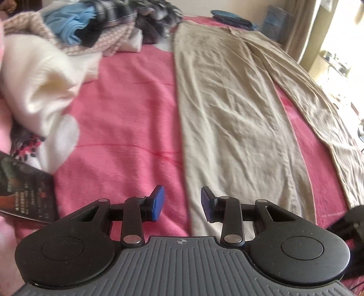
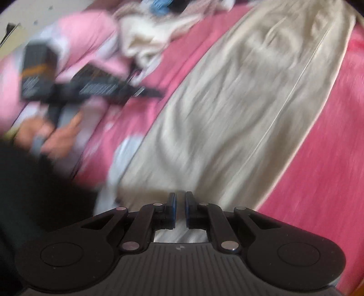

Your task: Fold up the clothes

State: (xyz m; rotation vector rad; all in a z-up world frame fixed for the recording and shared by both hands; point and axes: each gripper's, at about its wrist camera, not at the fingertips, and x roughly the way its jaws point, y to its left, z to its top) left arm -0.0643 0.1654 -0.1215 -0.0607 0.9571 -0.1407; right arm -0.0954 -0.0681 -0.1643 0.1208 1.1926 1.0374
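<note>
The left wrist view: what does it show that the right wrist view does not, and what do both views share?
Only the left wrist view shows the left gripper from behind, jaws apart with nothing between them, and dark folded clothes at the far end of the bed.

Only the right wrist view shows the right gripper, jaws nearly closed, and a hand holding the other gripper's handle.

Both show the beige trousers lying flat on the pink blanket, and the clothes pile.
</note>
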